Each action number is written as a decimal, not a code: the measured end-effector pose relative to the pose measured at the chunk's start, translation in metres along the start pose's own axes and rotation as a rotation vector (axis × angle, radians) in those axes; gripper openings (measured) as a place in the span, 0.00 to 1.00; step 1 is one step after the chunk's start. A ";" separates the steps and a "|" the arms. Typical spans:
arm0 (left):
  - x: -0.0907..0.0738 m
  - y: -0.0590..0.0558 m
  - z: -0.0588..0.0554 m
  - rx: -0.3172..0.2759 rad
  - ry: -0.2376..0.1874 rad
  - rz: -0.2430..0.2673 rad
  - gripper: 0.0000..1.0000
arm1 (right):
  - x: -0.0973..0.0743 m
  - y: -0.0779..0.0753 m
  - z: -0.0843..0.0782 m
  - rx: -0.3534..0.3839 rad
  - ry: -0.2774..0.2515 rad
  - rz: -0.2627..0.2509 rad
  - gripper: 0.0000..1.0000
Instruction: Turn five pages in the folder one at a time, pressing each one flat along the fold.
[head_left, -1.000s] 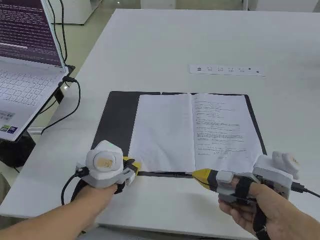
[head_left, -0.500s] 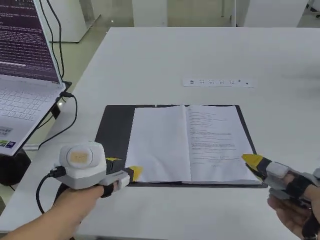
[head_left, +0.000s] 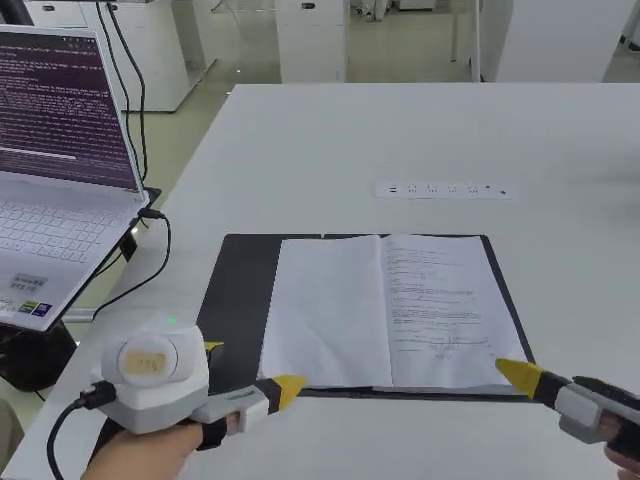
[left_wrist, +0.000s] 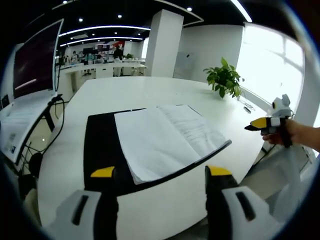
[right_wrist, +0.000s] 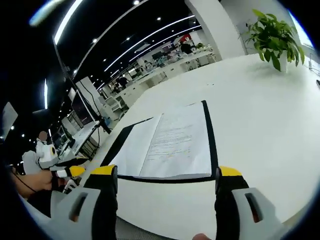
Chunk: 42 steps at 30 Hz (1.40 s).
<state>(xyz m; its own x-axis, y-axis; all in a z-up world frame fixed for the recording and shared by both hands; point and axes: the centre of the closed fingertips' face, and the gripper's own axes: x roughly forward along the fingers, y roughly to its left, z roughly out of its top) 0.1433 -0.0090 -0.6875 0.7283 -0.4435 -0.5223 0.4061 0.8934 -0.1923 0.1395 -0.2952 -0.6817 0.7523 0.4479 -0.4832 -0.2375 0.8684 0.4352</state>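
We see folder (head_left: 236, 300) lying open on white table (head_left: 330, 140), blank page (head_left: 325, 310) left of fold, printed page (head_left: 440, 310) right. We hold left gripper (left_wrist: 160, 171) just off folder's near left corner, fingers (left_wrist: 103, 173) spread wide, gripping nothing. Right gripper (right_wrist: 166, 171) near folder's near right corner, fingers likewise apart, empty. Laptop (head_left: 50, 200) left of table.

A black folder (head_left: 235, 300) lies open and flat on the white worktop (head_left: 400, 130), near its front edge. White sheets spread to both sides of the fold. The left page (head_left: 325, 310) is blank and the right page (head_left: 440, 310) carries printed text. A strip of bare black cover shows at the left.
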 end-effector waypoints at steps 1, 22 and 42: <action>-0.001 -0.001 0.000 -0.009 -0.002 -0.001 0.70 | -0.001 0.002 -0.001 0.008 0.006 0.009 0.78; 0.001 -0.057 0.001 0.042 0.037 -0.040 0.68 | -0.028 -0.001 -0.005 -0.149 0.060 0.053 0.72; 0.128 -0.154 0.000 0.148 0.115 -0.200 0.65 | -0.036 -0.017 -0.020 -0.108 0.073 0.059 0.69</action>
<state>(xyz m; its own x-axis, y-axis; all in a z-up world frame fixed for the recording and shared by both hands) 0.1738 -0.2038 -0.7250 0.5618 -0.5910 -0.5789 0.6179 0.7650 -0.1815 0.1047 -0.3214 -0.6867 0.6896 0.5096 -0.5146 -0.3478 0.8563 0.3819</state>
